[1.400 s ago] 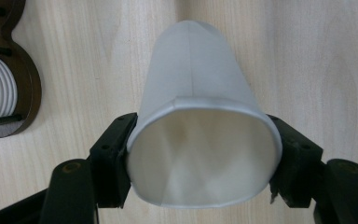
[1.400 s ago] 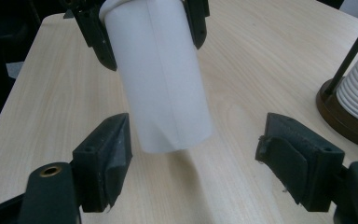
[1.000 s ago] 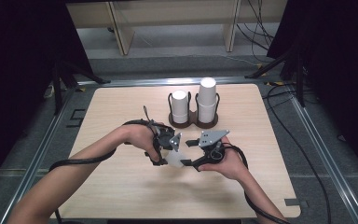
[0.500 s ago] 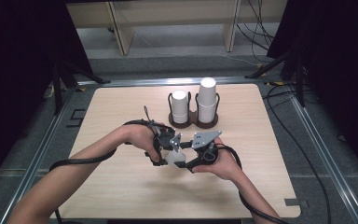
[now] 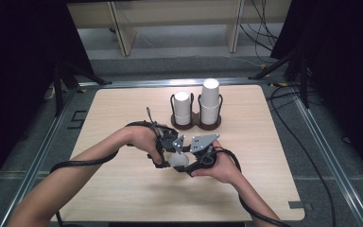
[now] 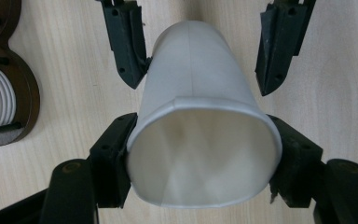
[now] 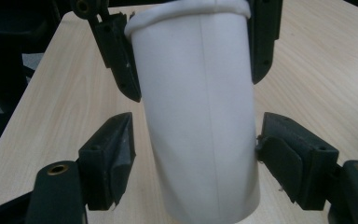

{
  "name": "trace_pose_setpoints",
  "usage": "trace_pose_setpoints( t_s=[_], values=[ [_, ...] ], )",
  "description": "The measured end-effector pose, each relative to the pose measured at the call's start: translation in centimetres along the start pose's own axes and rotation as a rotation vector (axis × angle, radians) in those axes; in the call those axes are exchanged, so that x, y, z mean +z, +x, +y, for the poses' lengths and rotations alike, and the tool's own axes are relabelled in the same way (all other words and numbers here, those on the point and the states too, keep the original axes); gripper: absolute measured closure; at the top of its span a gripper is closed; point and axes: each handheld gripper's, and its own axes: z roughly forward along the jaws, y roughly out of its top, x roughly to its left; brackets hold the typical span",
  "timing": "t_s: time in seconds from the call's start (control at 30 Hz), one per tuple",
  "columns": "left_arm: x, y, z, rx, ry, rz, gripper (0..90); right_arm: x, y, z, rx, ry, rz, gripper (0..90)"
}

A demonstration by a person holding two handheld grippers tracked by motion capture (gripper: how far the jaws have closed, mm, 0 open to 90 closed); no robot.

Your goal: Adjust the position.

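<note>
**One cup between two grippers**

The room is dark, and a light wooden worktop [image 5: 123, 198] sits in the middle. At its far side a dark holder [image 5: 196, 124] keeps two stacks of white cups [image 5: 210, 100].

On the left, the left gripper [image 5: 172, 147] is closed on the rim of a white paper cup [image 5: 180, 160]. Its two jaws press the open mouth from both sides, so the mouth looks a bit squashed.

The cup lies on its side in the near middle of the worktop. Its long way runs from one gripper to the other, with the mouth toward the left one.

On the right, the right gripper [image 5: 189, 163] faces the cup's bottom end. Its jaws are open, one on each side of the cup body. They do not seem to squeeze it yet. Closing them looks like the next move.
</note>
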Motion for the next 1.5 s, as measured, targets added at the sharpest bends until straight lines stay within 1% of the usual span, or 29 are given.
trace_pose_setpoints(
  t_s=[0.07, 0.1, 0.13, 0.17, 0.2, 0.27, 0.3, 0.47, 0.6, 0.8, 0.93, 0.97, 1.07, 1.1, 1.13, 1.23, 1.3, 1.37, 1.4, 1.43, 1.5],
  values=[
    [0.0, -0.1, 0.0, -0.002, -0.005, -0.001, 33.3, 0.1, -0.1, 0.0, -0.015, 0.003, 0.006, 27.4],
    [0.0, -0.1, 0.1, -0.002, -0.007, -0.002, 33.4, 0.2, -0.1, -0.1, -0.007, -0.001, 0.008, 27.5],
    [-0.1, -0.1, 0.1, -0.001, -0.007, -0.001, 33.3, 0.3, 0.0, -0.1, 0.012, 0.003, 0.010, 27.5],
    [-0.1, 0.0, 0.1, 0.008, -0.008, 0.003, 33.3, 0.3, 0.0, -0.1, 0.001, 0.000, 0.002, 27.5],
    [-0.1, -0.1, 0.1, 0.000, -0.007, -0.004, 33.3, 0.4, 0.0, -0.2, 0.007, 0.004, 0.003, 27.4],
    [-0.1, -0.1, 0.1, 0.004, -0.006, -0.004, 33.3, 0.5, 0.0, -0.2, 0.009, 0.009, 0.011, 27.4],
    [-0.1, -0.1, 0.1, 0.005, -0.005, -0.005, 33.3, 0.6, 0.0, -0.2, -0.004, 0.009, 0.006, 27.5],
    [-0.2, -0.1, 0.1, 0.008, -0.009, -0.004, 33.4, 0.7, 0.0, -0.3, 0.004, 0.018, 0.017, 27.8],
    [-0.2, -0.2, 0.1, 0.003, -0.012, -0.006, 33.3, 0.8, 0.1, -0.3, 0.007, 0.011, 0.013, 28.3],
    [-0.2, -0.2, 0.1, -0.002, -0.016, -0.012, 33.3, 0.9, 0.0, -0.4, -0.011, 0.010, 0.005, 30.4],
    [-0.2, -0.2, 0.3, 0.013, -0.013, -0.008, 33.3, 1.0, 0.0, -0.4, -0.007, 0.014, 0.008, 31.3],
    [-0.2, -0.3, 0.3, 0.011, -0.014, -0.010, 33.3, 1.0, 0.1, -0.4, 0.000, 0.014, 0.010, 31.5],
    [-0.2, -0.3, 0.3, 0.007, -0.016, -0.010, 33.3, 1.0, 0.1, -0.4, -0.002, 0.014, 0.010, 32.4],
    [-0.2, -0.3, 0.3, 0.007, -0.018, -0.009, 33.3, 1.1, 0.1, -0.5, -0.007, 0.012, 0.009, 32.6],
    [-0.2, -0.3, 0.4, 0.008, -0.019, -0.009, 33.4, 1.1, 0.0, -0.5, -0.026, 0.009, 0.002, 33.0],
    [-0.2, -0.3, 0.4, 0.015, -0.019, -0.009, 33.4, 1.1, 0.1, -0.5, -0.025, 0.008, 0.001, 33.4],
    [-0.3, -0.4, 0.5, 0.016, -0.020, -0.012, 33.5, 1.1, 0.0, -0.5, -0.034, 0.011, 0.003, 33.9],
    [-0.3, -0.4, 0.6, 0.019, -0.027, -0.010, 33.4, 1.1, 0.2, -0.6, -0.029, 0.005, 0.007, 34.5],
    [-0.4, -0.3, 0.6, 0.038, -0.029, -0.001, 33.4, 1.1, 0.2, -0.6, -0.022, 0.003, 0.011, 34.6],
    [-0.4, -0.3, 0.6, 0.033, -0.038, -0.005, 33.1, 1.1, 0.3, -0.7, -0.018, 0.000, 0.010, 34.7],
    [-0.3, -0.3, 0.5, 0.041, -0.051, -0.003, 31.6, 1.0, 0.4, -0.7, -0.019, -0.012, 0.007, 34.7]
  ],
)
